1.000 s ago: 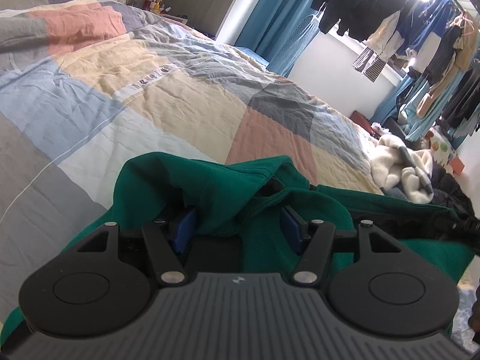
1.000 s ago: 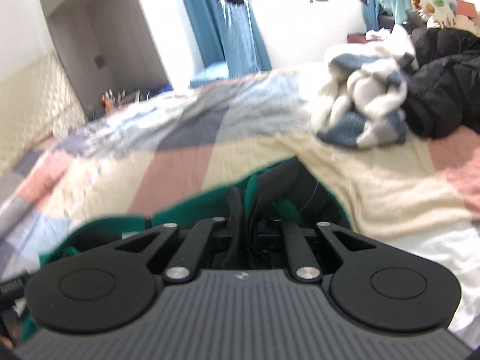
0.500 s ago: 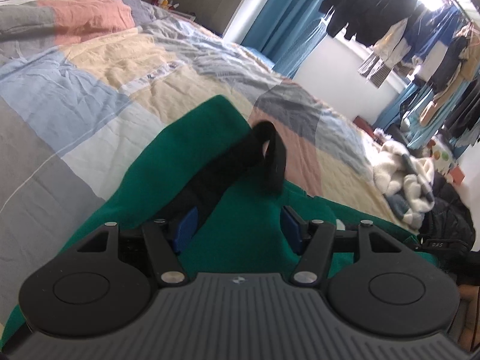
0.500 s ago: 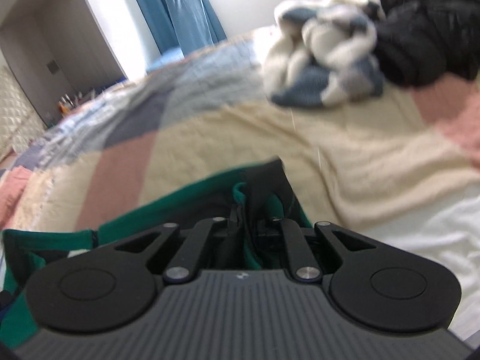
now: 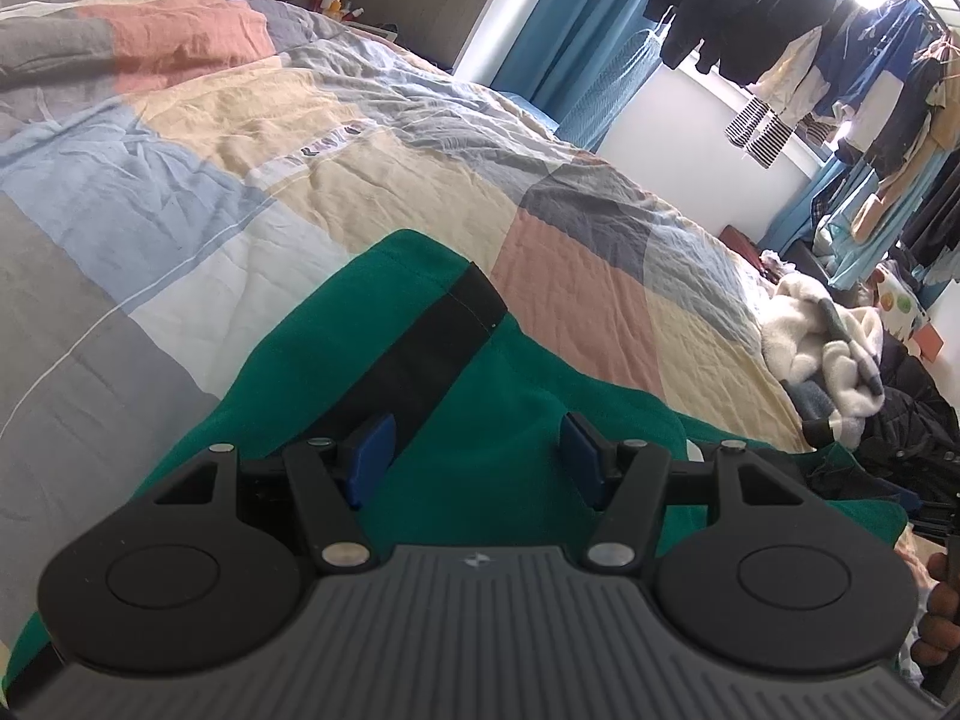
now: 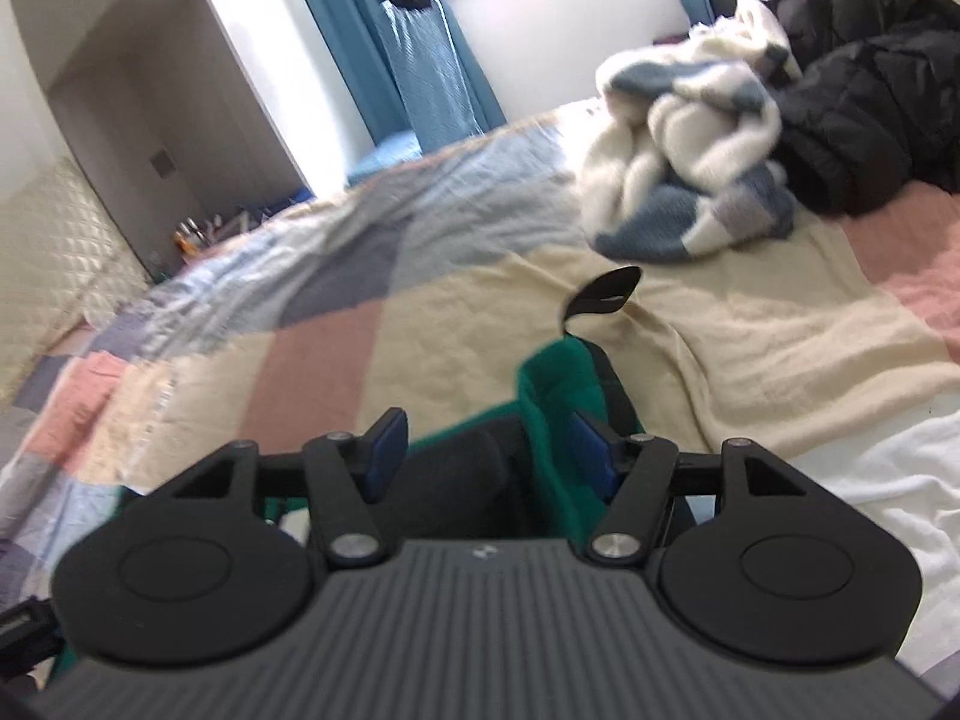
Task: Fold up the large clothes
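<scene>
We tilt the left claw [image 5: 474, 459] down, gaping over the green garment [image 5: 510, 420] spread on the bed [image 5: 180, 180], while our right claw [image 6: 492, 450], also angled down, is opening around its bunched edge [image 6: 558, 396]; no writing is legible.

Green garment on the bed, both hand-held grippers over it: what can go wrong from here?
1. The right hand-held gripper is opening with a fold of the green garment between its pads; the raised fold may flop over and undo the crease.
2. Its black cuff sticks up loose and could land askew.
3. The left hand-held gripper stands open above the black-banded sleeve; pulling away could drag it.
</scene>
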`<state>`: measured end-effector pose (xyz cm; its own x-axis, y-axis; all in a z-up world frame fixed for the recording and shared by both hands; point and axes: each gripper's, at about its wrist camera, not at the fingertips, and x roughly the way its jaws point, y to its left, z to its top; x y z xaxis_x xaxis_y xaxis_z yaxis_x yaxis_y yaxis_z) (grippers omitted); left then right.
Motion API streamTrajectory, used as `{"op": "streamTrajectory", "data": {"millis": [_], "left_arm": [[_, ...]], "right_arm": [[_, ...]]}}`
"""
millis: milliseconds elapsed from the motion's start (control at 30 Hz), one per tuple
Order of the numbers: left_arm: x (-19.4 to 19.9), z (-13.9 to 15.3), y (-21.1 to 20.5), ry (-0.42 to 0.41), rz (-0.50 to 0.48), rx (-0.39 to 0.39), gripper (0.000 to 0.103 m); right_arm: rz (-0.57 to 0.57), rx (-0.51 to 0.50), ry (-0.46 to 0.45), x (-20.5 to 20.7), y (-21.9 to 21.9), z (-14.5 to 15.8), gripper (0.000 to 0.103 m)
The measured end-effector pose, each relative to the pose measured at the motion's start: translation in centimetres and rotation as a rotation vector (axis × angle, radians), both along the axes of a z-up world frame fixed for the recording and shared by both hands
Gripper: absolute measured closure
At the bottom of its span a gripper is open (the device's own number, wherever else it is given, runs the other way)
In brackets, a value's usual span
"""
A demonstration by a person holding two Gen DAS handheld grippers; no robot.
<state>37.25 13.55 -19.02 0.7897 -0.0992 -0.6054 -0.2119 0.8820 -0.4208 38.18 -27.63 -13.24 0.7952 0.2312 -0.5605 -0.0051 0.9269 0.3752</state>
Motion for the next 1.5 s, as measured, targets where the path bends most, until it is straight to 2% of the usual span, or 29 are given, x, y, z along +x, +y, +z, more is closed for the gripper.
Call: {"op": "streamTrajectory", "data": {"millis": [167,300,400,500,533,567,600,633,733,833,933,1000,1033,1100,1233,1367,1500], "left_arm": [[-0.1,0.3,0.0,-0.010,0.000,-0.002,0.037],[-0.2,0.2,0.3,-0.012,0.001,-0.021,0.037],[-0.3,0.4,0.4,-0.019,-0.001,-0.036,0.037],[-0.5,0.7,0.4,-0.028,0.000,-0.043,0.037],[-0.5,0.8,0.5,-0.030,0.002,-0.045,0.037],[-0.6,0.9,0.5,-0.032,0.005,-0.048,0.037],[-0.7,0.9,0.6,-0.035,0.007,-0.051,0.037],[-0.8,1.0,0.7,-0.038,0.011,-0.054,0.037],[-1.4,1.4,1.2,-0.055,0.025,-0.070,0.037],[-1.9,1.7,2.0,-0.090,0.036,-0.105,0.037],[-2.3,2.1,2.5,-0.132,0.048,-0.123,0.037],[-2.3,2.3,2.7,-0.145,0.052,-0.129,0.037],[-2.2,2.3,2.7,-0.148,0.052,-0.129,0.037],[-2.0,2.1,2.7,-0.136,0.054,-0.119,0.037],[-1.1,1.1,2.9,-0.084,0.052,-0.127,0.037],[-0.5,0.4,2.8,-0.050,0.051,-0.120,0.037],[-0.2,0.2,2.6,-0.035,0.048,-0.096,0.037]], "right_arm": [[0.044,-0.032,-0.015,-1.4,1.2,1.6,0.041],[-0.026,-0.078,0.008,-3.2,1.0,2.5,0.041],[-0.062,-0.038,0.077,-3.6,0.3,1.7,0.041],[-0.047,0.037,0.141,-3.0,0.4,0.6,0.041],[-0.034,0.056,0.155,-2.8,0.8,0.5,0.045],[-0.022,0.065,0.167,-2.4,1.2,0.6,0.055],[-0.015,0.067,0.170,-2.2,1.7,0.9,0.082],[-0.006,0.065,0.167,-2.0,2.3,1.5,0.089],[0.032,0.106,0.058,-1.5,3.3,4.7,0.094],[0.039,0.088,-0.048,-0.1,4.2,8.4,0.095],[0.031,0.136,-0.075,2.5,4.3,10.4,0.097],[0.005,0.107,-0.133,4.0,4.4,11.1,0.100],[-0.009,0.060,-0.176,4.7,4.6,11.4,0.100],[-0.038,-0.039,-0.165,6.9,5.0,11.0,0.100],[-0.040,-0.048,-0.012,9.7,4.8,7.1,0.100],[-0.026,-0.115,0.031,9.0,5.7,4.3,0.099],[0.019,-0.156,0.040,7.2,6.5,3.6,0.098]]}}
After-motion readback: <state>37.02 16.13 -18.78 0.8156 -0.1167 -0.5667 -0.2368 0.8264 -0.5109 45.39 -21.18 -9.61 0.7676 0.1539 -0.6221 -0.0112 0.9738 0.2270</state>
